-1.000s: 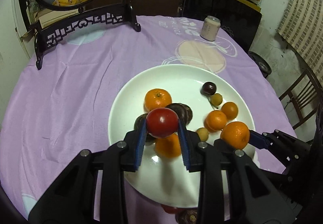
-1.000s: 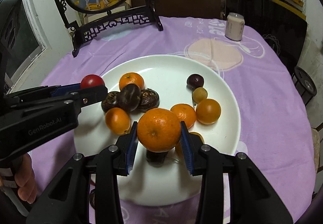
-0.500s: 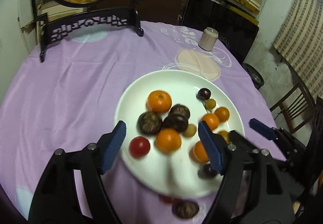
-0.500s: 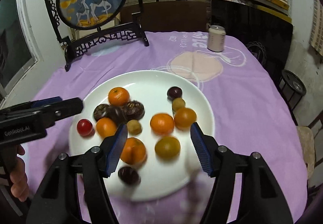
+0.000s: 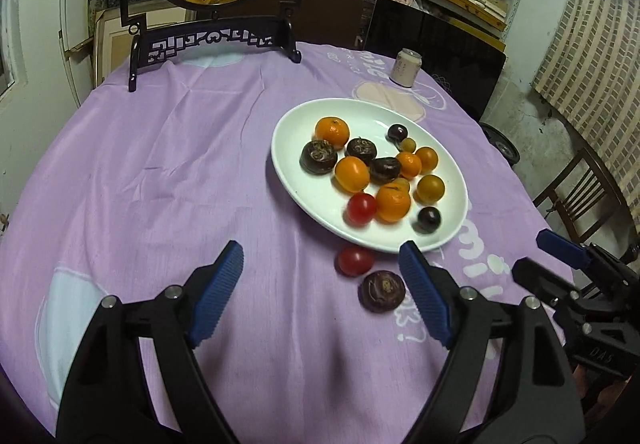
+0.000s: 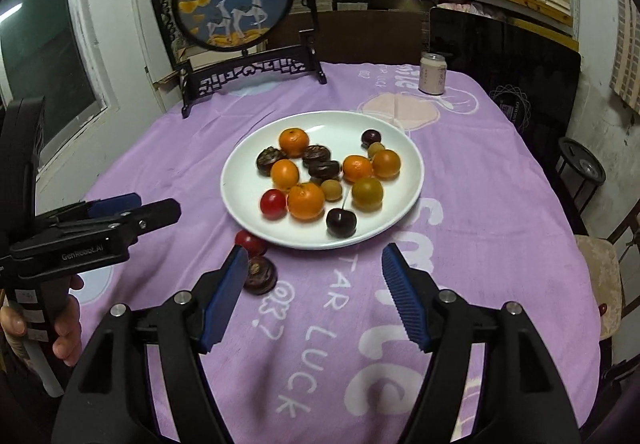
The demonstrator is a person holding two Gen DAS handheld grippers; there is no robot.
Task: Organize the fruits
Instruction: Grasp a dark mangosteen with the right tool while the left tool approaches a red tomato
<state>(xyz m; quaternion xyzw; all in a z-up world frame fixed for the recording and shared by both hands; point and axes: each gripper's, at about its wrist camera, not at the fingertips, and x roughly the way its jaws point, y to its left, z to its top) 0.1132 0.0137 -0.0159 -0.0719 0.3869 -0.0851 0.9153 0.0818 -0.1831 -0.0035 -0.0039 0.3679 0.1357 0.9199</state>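
Purple tablecloth; plate long axis upper-left to lower-right; both grippers empty.

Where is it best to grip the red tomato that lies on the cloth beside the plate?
Grip the red tomato across its round middle, coming from above. The plate rim and the brown water chestnut crowd two sides, so probably set the fingers on its free flanks.

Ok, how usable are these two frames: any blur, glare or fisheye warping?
Left wrist view: sharp on the white plate, dim warm light, dark rounded corners, strong edge bending; left tongs throw a soft shadow on the purple cloth. Right wrist view: equally sharp, mild sheen on the plate, right tongs slightly soft.
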